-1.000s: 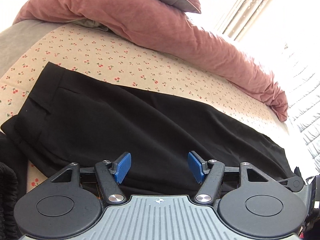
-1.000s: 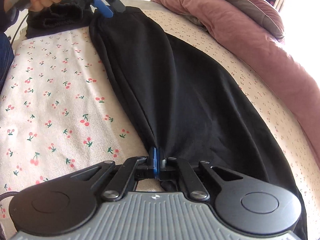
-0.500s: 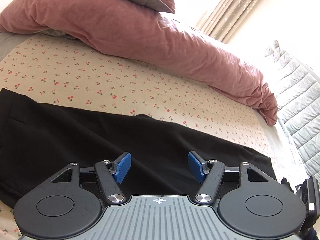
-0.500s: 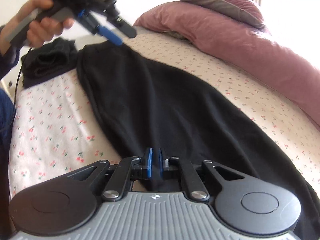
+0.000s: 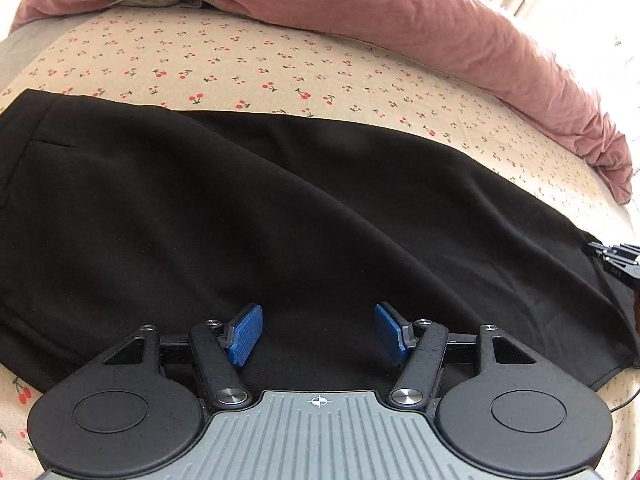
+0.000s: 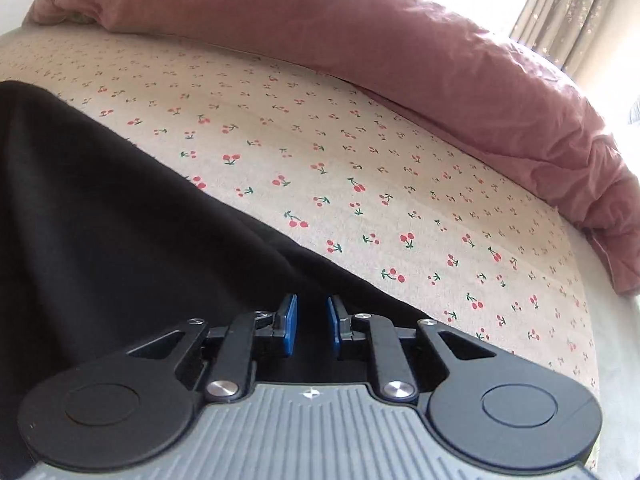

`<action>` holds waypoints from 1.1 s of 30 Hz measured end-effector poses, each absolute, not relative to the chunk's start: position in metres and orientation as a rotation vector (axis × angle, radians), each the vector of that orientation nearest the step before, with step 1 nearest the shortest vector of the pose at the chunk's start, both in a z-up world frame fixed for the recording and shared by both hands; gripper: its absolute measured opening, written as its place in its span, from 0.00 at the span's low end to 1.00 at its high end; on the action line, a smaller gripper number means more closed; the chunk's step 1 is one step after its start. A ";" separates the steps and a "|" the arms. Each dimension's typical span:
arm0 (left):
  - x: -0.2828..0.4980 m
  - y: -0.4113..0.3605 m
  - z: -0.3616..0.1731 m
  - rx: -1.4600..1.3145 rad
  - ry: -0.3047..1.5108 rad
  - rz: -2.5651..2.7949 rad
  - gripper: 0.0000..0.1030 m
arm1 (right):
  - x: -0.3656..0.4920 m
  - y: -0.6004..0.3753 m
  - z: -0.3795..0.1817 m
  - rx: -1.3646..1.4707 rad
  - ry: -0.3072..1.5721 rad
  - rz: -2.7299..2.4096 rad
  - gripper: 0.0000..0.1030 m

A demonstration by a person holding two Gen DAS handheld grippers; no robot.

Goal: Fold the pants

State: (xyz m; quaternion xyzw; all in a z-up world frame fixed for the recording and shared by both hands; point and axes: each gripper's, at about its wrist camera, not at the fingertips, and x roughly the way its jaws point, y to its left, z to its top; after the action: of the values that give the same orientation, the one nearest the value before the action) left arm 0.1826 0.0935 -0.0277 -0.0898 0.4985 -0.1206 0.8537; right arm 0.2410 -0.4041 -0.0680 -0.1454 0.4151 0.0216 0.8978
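Black pants (image 5: 280, 220) lie stretched left to right on the cherry-print sheet (image 5: 280, 72), waist and pocket slit at the left. My left gripper (image 5: 318, 332) hovers open over the middle of the near edge, its blue pads wide apart with nothing pinched. My right gripper (image 5: 618, 262) shows at the far right by the leg end. In the right wrist view the right gripper (image 6: 312, 326) sits at the edge of the pants (image 6: 100, 240). Its pads stand a narrow gap apart with black cloth in the gap, and creases run toward them.
A pink duvet (image 5: 400, 20) is heaped along the far side of the bed, also seen as the pink duvet (image 6: 360, 40) beyond the sheet (image 6: 400, 200). A curtain (image 6: 580, 12) hangs at the upper right. Bare sheet lies between pants and duvet.
The left gripper came lower and closer to the pants. The right view swung from looking along the pants to looking across the bed. The right pads' gap has widened slightly.
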 end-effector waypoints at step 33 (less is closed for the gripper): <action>0.177 0.087 -0.030 -0.263 1.091 -0.307 0.60 | 0.340 -0.159 -0.038 -0.423 0.992 0.928 0.00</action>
State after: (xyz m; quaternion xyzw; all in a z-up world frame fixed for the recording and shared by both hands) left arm 0.1771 0.0873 -0.0296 -0.1242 0.5151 -0.1451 0.8355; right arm 0.3402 -0.1590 -0.0377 -0.1941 0.4553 0.4260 0.7573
